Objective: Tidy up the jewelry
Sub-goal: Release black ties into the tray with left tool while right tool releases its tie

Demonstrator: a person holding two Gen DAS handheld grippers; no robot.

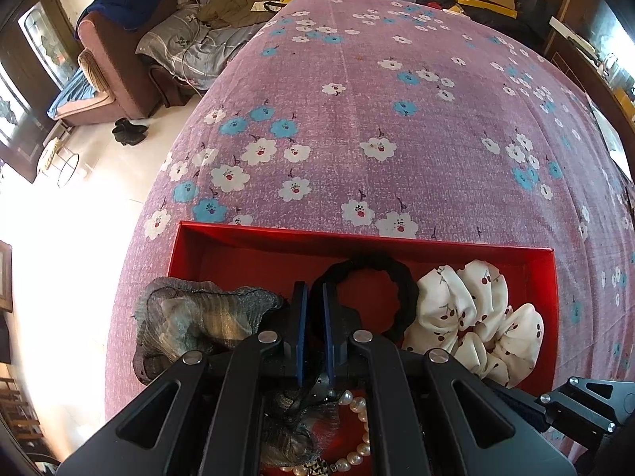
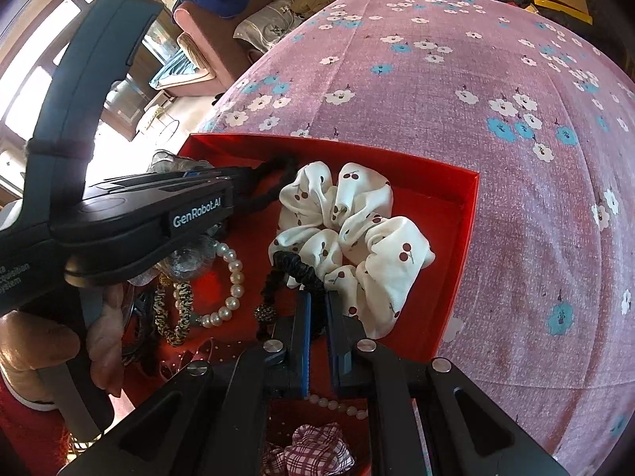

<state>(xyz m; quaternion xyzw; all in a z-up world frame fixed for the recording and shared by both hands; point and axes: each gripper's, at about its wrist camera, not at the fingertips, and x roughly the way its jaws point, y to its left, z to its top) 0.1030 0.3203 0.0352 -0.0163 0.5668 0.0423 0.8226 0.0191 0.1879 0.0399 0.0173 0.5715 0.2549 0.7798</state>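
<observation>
Black hair tie (image 1: 401, 293) — in left gripper (image 1: 314, 317)

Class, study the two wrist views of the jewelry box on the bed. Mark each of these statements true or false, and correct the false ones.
1. The box is blue. False: the box is red.
2. The left hand-held gripper is closed on a black hair tie. True.
3. The white scrunchie has a cherry print. True.
4. The pearl bracelet lies on the bedspread outside the box. False: it lies inside the box.
5. The right hand-held gripper holds the white scrunchie. False: it is closed on a thin black scrunchie.
6. The bedspread is purple with flowers. True.
</observation>
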